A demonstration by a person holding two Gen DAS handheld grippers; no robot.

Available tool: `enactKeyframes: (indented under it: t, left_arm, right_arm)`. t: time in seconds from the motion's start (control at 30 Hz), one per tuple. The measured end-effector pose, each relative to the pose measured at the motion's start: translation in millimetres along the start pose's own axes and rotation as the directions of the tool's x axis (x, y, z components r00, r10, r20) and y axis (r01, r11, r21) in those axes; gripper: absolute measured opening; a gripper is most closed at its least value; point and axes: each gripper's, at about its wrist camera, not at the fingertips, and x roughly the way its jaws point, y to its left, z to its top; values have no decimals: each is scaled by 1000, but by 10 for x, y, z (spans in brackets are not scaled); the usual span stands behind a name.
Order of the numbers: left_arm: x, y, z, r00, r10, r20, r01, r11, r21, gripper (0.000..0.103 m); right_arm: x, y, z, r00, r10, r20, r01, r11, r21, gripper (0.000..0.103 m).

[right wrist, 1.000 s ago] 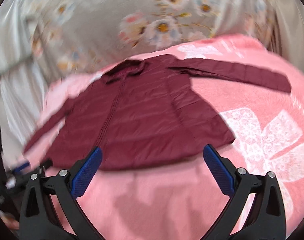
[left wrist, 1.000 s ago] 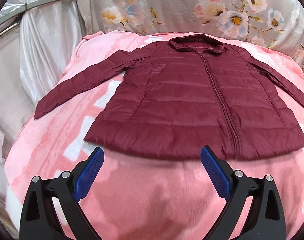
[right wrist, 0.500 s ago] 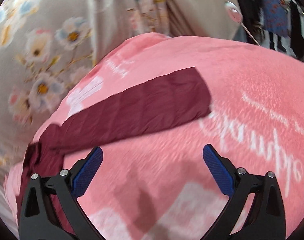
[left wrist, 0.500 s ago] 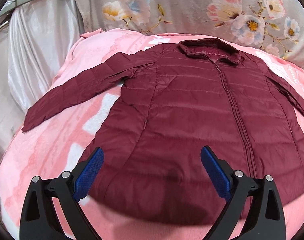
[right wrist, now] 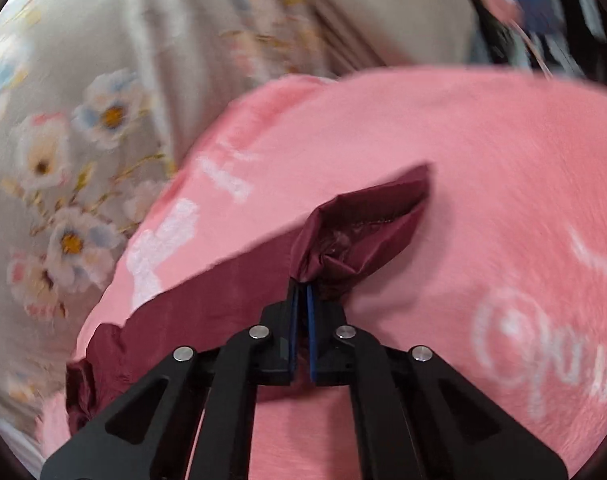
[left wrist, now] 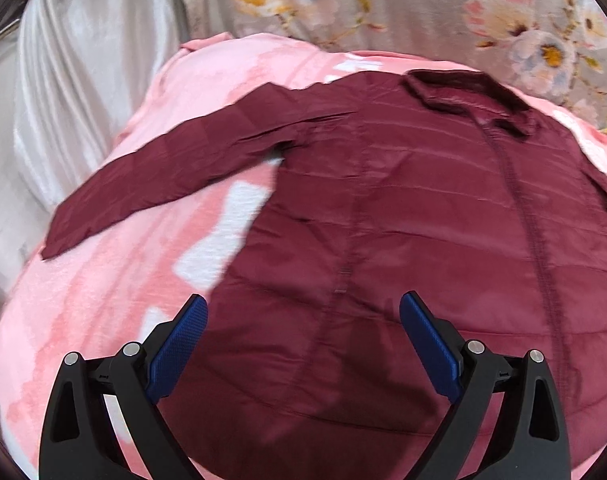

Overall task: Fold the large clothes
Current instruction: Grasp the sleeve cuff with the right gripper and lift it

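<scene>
A dark red quilted jacket [left wrist: 423, 208] lies flat, front up, on a pink blanket [left wrist: 103, 288], collar at the far side. Its left sleeve [left wrist: 175, 172] stretches out toward the white drape. My left gripper [left wrist: 303, 320] hovers open over the jacket's lower left front, nothing between its blue pads. In the right wrist view my right gripper [right wrist: 301, 292] is shut on the end of the other sleeve [right wrist: 359, 232], whose cuff bunches up above the pads. The rest of that sleeve runs back to the lower left.
A floral curtain [left wrist: 383, 8] hangs behind the bed and shows in the right wrist view as well [right wrist: 83, 120]. A white satin drape [left wrist: 71, 88] borders the left side. Pink blanket [right wrist: 483, 160] with white print spreads beyond the right sleeve.
My right gripper swung from the jacket's hem to the right sleeve's end and closed on the cuff. My left gripper moved forward over the jacket's lower front, staying open.
</scene>
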Motion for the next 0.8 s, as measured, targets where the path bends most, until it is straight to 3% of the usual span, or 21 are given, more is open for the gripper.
enactKeyframes:
  t: [0.07,0.13,0.2,0.27,0.4,0.5,0.53,0.57,0.63,0.73,0.8]
  left_arm:
    - [41,99,8,1000,30,-4,-30,999,-16,95]
    - [77,198,19,999,48,-15,-49,998,-42,95]
    - [122,277,30,998,59,-28,-61,996,-65,94]
    - [158,328,29,997,68,-41,-71,994,-78,94]
    - [205,362,17,996,63,-57,-68,994,-84,94]
    - [199,338,45,998,33,-61,-38,996,-77,94]
    - [184,322,67,998,9,-61,-14,997,-76,94]
    - [165,299,95,998,-19,-58,15,997,-72,94]
    - [137,243,166,995,-82,-48,79,995,-65,94]
    - [120,114,333,980,-196,-36,193,979,-70,95]
    - [182,-3,456,961,-272,-53,267,961,-78,95]
  right_arm:
    - [-86,566,-21,995,97,4,-96,990,-103,2]
    - [-189,1284,-157,971,235,-38,-238,946,-219,1]
    - [-265,1894,-398,942,324,-92,-336,885,-323,1]
    - [-321,2607,-843,897,400,-188,-441,784,-436,1]
    - [-307,3528,-1870,817,435,-378,-576,600,-555,2]
    - [-312,3783,-2475,770,413,-487,-638,502,-584,11]
    - [-357,3812,-2603,755,419,-504,-656,482,-582,20]
    - [-393,3798,-2627,753,428,-501,-658,479,-581,27]
    - [-469,3663,-2511,764,461,-452,-645,514,-566,61]
    - [-384,3333,-2236,796,450,-405,-605,612,-508,65]
    - [-242,2998,-2022,835,401,-378,-545,699,-463,65]
